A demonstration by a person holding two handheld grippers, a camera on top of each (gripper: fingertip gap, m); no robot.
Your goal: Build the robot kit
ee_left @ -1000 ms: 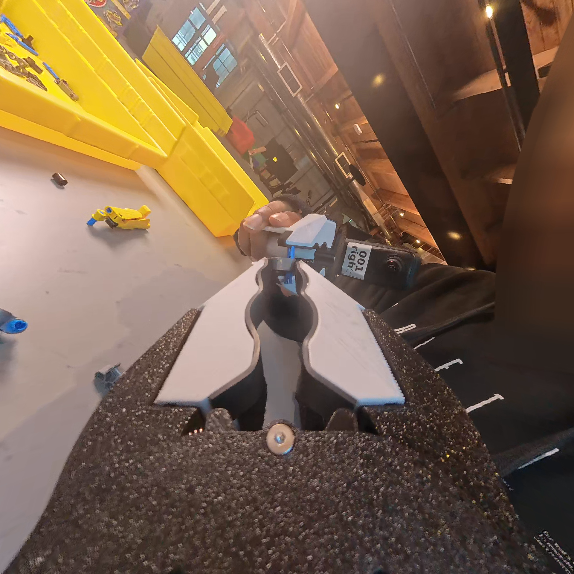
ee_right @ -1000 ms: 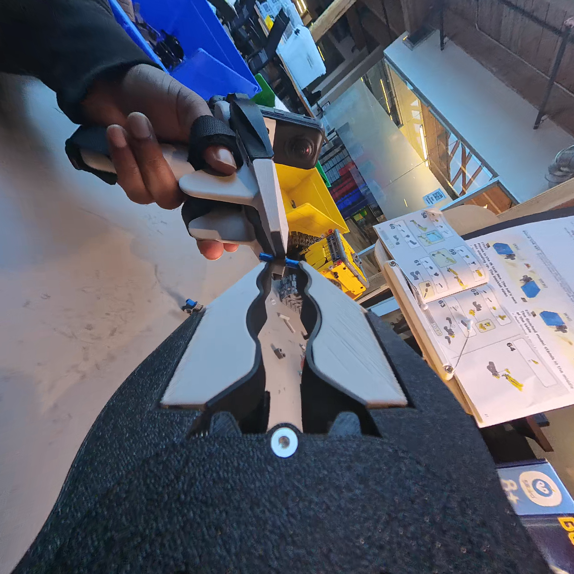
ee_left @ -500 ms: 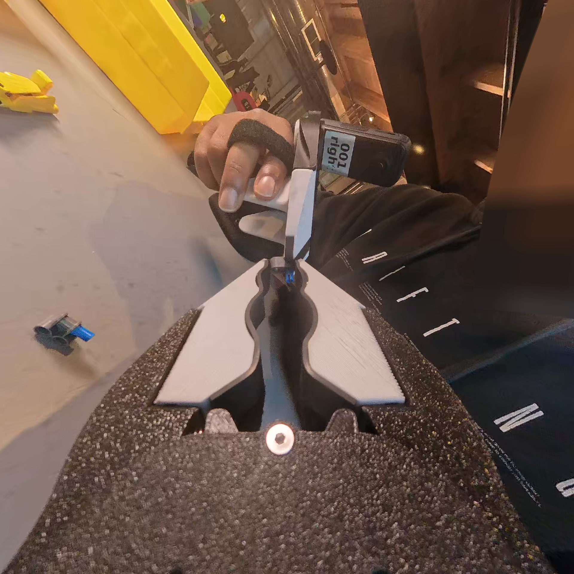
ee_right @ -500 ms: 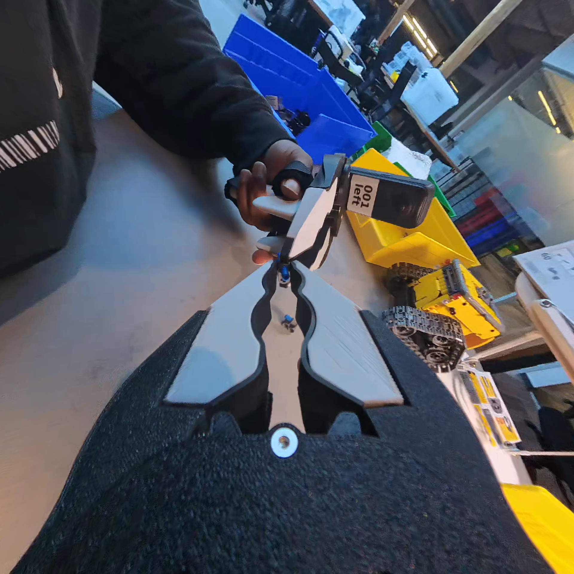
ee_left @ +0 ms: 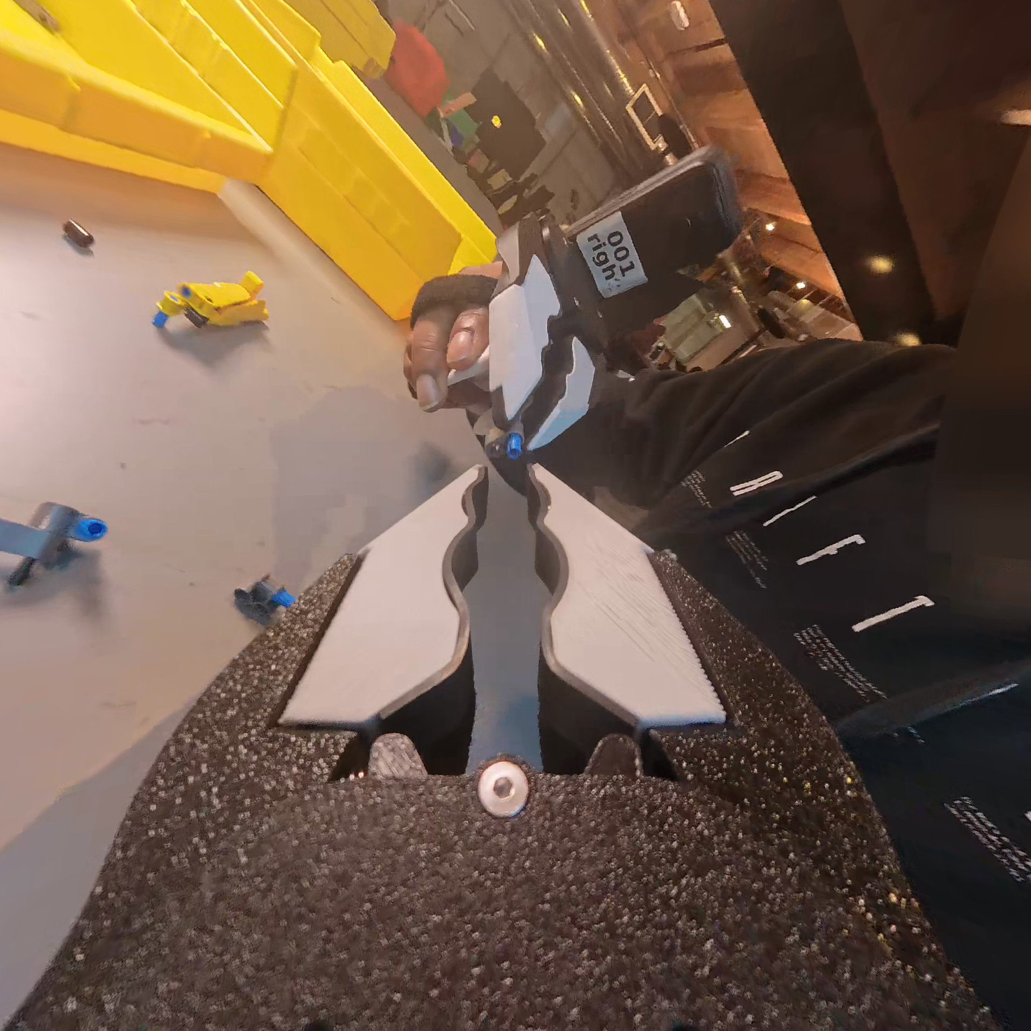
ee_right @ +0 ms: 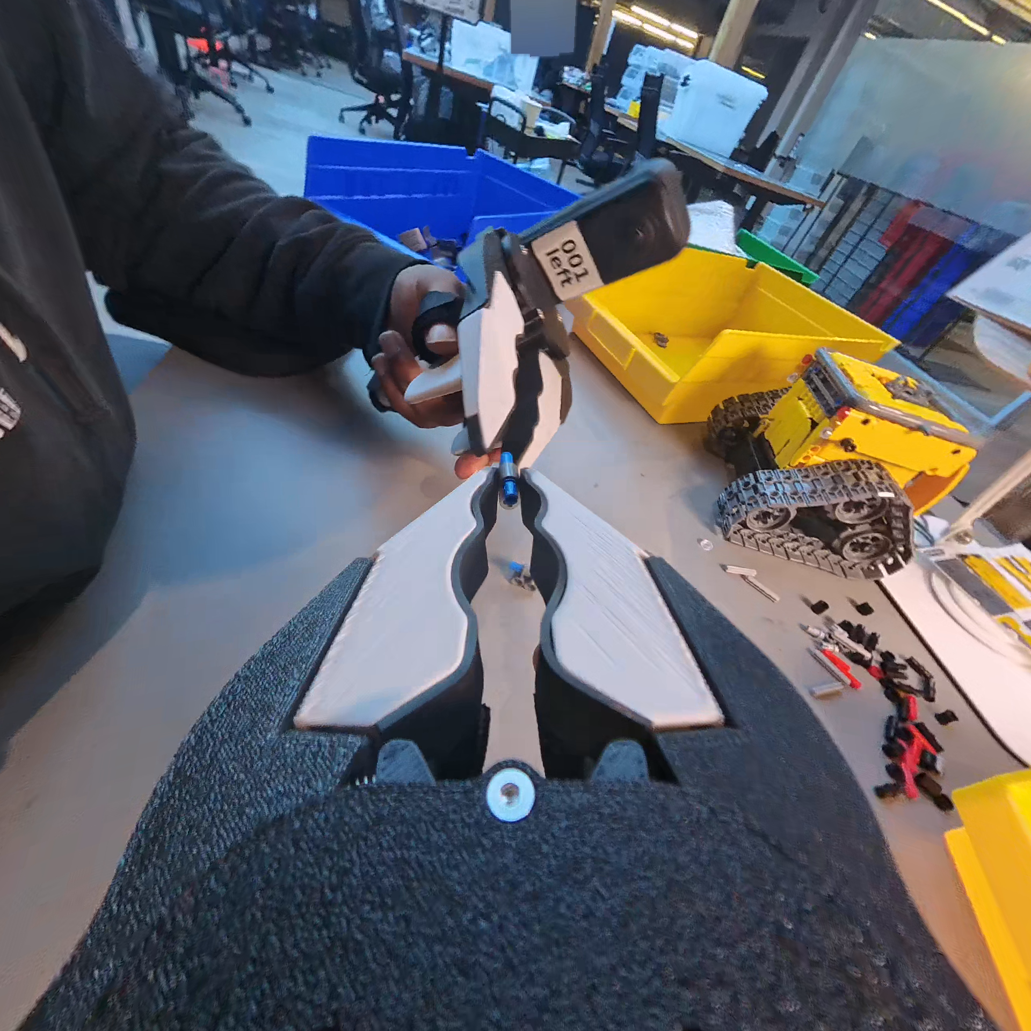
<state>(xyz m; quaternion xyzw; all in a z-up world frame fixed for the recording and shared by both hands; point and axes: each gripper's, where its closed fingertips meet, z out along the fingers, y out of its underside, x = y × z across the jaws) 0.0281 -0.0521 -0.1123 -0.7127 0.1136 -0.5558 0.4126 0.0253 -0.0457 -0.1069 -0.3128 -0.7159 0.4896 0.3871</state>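
At centre frame our right gripper (ee_right: 507, 474) pinches a blue pin (ee_right: 506, 486) at its tips, while our left gripper (ee_left: 506, 474) stands slightly parted and empty. Farther right on the worktop (ee_right: 268, 502) sit a tracked yellow model (ee_right: 825, 463) and yellow bin (ee_right: 725, 318).

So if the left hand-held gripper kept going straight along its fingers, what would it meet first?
Most likely the small blue-and-grey pin pinched at the tips of the right hand-held gripper, just beyond the left hand-held gripper; the depth between them is unclear.
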